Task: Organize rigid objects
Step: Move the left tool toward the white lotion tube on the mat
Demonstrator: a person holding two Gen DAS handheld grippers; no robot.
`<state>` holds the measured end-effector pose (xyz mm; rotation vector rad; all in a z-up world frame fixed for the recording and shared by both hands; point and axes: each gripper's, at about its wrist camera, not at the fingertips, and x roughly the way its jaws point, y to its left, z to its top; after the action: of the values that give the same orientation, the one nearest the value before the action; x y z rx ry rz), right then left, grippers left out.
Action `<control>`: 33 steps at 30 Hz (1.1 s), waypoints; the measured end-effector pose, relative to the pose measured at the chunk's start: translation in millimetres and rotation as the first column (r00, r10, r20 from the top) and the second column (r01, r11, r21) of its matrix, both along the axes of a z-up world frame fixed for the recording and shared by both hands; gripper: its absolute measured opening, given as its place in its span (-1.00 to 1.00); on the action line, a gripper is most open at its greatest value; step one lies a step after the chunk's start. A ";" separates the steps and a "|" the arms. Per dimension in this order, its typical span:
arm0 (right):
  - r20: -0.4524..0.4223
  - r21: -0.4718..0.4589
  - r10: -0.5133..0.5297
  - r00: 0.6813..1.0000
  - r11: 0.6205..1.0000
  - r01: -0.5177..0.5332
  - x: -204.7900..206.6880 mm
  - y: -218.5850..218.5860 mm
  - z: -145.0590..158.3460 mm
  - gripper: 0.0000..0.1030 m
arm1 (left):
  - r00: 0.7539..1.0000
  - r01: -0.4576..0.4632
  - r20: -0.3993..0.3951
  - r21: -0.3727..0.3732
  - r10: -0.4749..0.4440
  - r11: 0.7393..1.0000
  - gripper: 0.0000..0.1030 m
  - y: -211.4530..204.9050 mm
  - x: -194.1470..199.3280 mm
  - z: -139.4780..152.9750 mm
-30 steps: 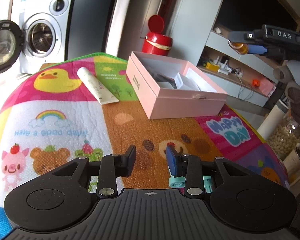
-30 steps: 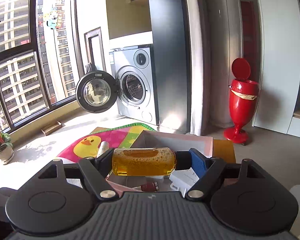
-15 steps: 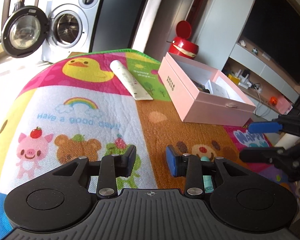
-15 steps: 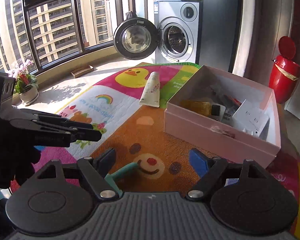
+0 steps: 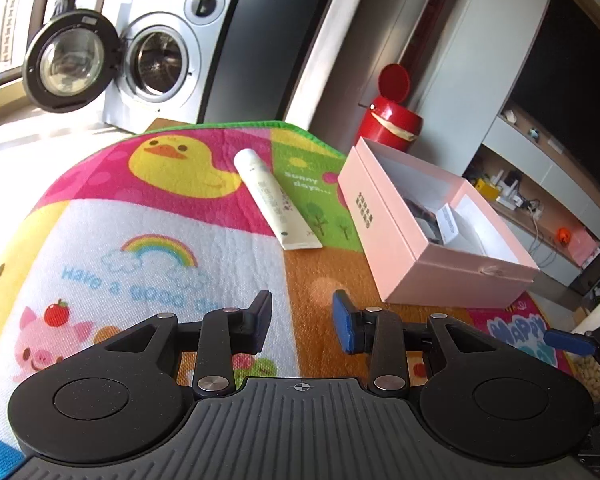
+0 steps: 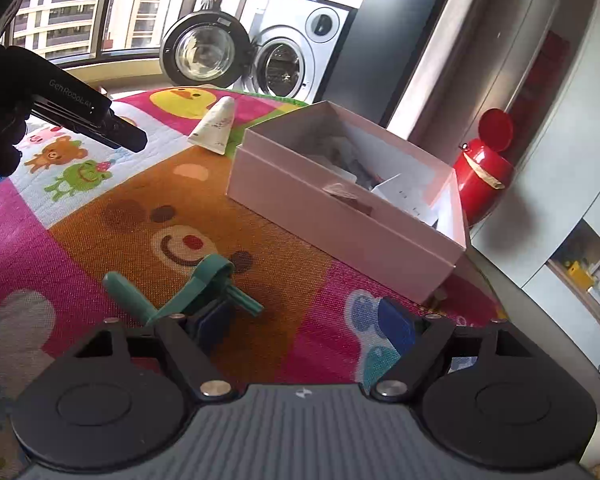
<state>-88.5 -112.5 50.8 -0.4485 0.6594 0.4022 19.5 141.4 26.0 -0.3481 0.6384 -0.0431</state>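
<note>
A pink open box (image 5: 432, 240) stands on the colourful play mat (image 5: 140, 248) and holds small items; it also shows in the right wrist view (image 6: 340, 216). A white tube (image 5: 274, 200) lies on the mat left of the box, and shows in the right wrist view (image 6: 216, 124). A teal plastic tool (image 6: 188, 292) lies on the mat just in front of my right gripper's left finger. My right gripper (image 6: 304, 324) is open and empty, low over the mat. My left gripper (image 5: 302, 320) is open and empty, above the mat, pointing toward the tube and box.
A red lidded bin (image 5: 396, 114) stands behind the box. A washing machine with its door open (image 5: 156, 64) is at the back. Shelves with small items (image 5: 532, 200) are at the right. The left gripper's arm (image 6: 76, 108) reaches over the mat's left side.
My right gripper has let the amber bottle go into the box, opened, and dropped low over the mat by the teal tool. My left gripper moved forward toward the tube.
</note>
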 end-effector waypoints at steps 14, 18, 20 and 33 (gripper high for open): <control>-0.179 0.370 0.008 0.984 0.927 0.060 -3.3 -28.9 -18.9 0.58 | 0.971 -0.227 -0.073 0.012 0.227 0.974 -0.28 21.2 146.1 -5.2; -0.205 0.394 0.000 0.979 0.915 0.083 0.7 -32.0 -20.7 0.61 | 0.978 -0.176 -0.095 0.097 0.185 0.980 -0.25 5.2 149.7 -14.7; -0.204 0.396 -0.001 0.979 0.915 0.083 0.2 -32.2 -20.8 0.61 | 0.984 -0.144 -0.085 0.158 0.159 0.977 -0.29 -2.7 142.4 -17.1; -0.204 0.398 -0.005 0.979 0.913 0.088 -0.2 -32.1 -23.0 0.67 | 0.986 0.142 -0.112 0.160 -0.125 0.977 -0.63 -29.0 17.9 -16.7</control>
<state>-88.7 -144.6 27.8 0.0059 0.7570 0.5298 37.5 112.4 9.4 -0.1454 0.7604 -0.1000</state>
